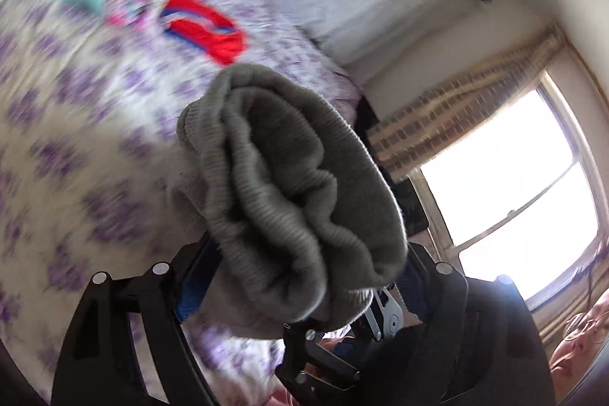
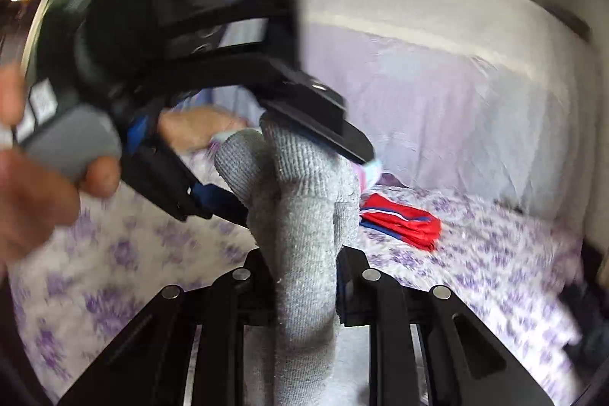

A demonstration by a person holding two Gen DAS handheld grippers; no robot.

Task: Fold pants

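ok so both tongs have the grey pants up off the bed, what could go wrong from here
1. The left tongs pinch a thick bunched wad of the grey pants; layers may slip out.
2. The right tongs grip close beside them, so they could collide.
3. Lowered carelessly, the pants might land on the red garment.

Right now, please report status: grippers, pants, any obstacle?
Left gripper shut on grey pants. Right gripper shut on them too. Pants bunched, held off the bed. Red garment lies beyond.

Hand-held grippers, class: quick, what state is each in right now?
Left hand-held gripper: shut on gray pants.
Right hand-held gripper: shut on gray pants.
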